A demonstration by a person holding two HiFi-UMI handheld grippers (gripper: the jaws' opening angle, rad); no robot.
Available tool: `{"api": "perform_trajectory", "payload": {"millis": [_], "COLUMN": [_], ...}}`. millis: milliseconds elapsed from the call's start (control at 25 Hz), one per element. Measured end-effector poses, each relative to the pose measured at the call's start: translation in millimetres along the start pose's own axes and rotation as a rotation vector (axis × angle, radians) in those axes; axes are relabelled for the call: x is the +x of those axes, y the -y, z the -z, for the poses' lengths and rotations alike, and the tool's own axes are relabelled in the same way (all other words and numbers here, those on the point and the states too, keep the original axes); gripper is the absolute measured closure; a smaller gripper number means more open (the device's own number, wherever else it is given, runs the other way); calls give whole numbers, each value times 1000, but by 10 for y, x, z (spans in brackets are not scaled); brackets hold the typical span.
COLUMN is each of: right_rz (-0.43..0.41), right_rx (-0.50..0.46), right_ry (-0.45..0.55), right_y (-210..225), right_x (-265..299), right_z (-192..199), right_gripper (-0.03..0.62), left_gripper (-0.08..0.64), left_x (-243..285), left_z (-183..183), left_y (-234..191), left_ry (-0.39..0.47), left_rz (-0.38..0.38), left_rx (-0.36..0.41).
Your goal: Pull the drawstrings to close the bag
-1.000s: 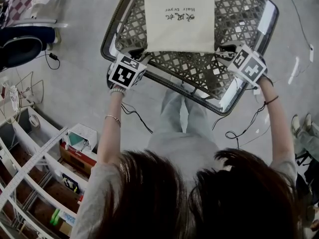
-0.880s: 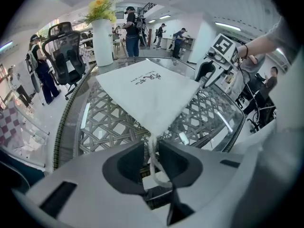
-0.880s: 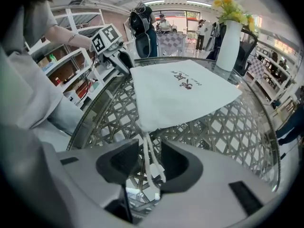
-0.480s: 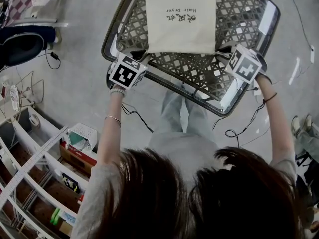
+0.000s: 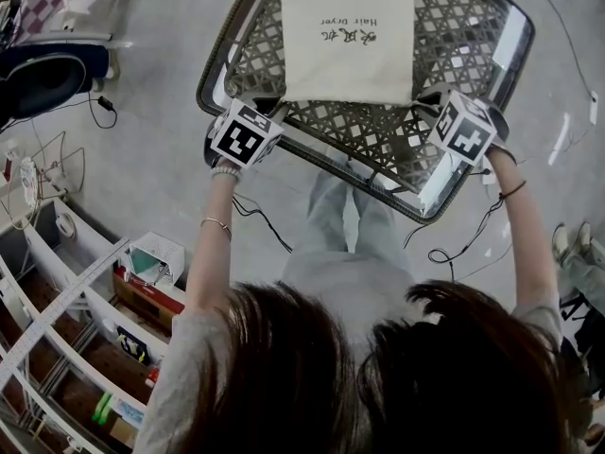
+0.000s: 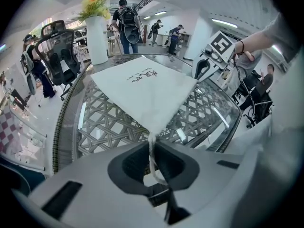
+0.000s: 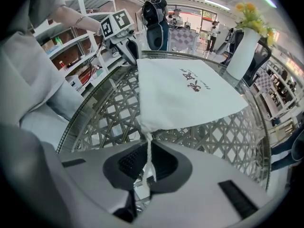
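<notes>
"Where is the bag (image 5: 347, 36)?"

"Flat on the glass desk (image 5: 473, 26), over the woven lattice. Its mouth faces the desk's near edge."

"And the left tongs (image 6: 152, 152)?"

"They have just been closing. They are now clenched on the left drawstring (image 6: 151, 140), which comes out of the bag's near left corner."

"And the right tongs (image 7: 148, 159)?"

"The same. They have just been closing and now pinch the right drawstring (image 7: 148, 145) at the near right corner. Both tongs sit close to the desk's near edge."
</notes>
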State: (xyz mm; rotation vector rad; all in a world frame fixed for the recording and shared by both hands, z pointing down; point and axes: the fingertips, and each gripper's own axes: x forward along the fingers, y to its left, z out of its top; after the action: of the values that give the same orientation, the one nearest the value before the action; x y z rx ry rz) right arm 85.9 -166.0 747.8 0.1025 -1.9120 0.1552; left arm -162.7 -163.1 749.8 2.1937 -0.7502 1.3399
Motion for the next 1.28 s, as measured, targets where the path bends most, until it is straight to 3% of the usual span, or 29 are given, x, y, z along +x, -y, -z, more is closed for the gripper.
{"api": "perform_trajectory", "payload": {"millis": [760,1280], "right_rz": [-7,93], "right_rx": [68,119], "right_ry": [-10,1], "right_y": [28,90], "right_x": [20,-170], "right_z": [2,-42], "right_gripper": [562,568], "left_gripper": [529,534], "left_x": [0,-44], "left_z": [6,-4], "left_y": [-1,12], "left_ry": [-14,-19], "left_rz": [13,-35], "left_rx": [-36,-124]}}
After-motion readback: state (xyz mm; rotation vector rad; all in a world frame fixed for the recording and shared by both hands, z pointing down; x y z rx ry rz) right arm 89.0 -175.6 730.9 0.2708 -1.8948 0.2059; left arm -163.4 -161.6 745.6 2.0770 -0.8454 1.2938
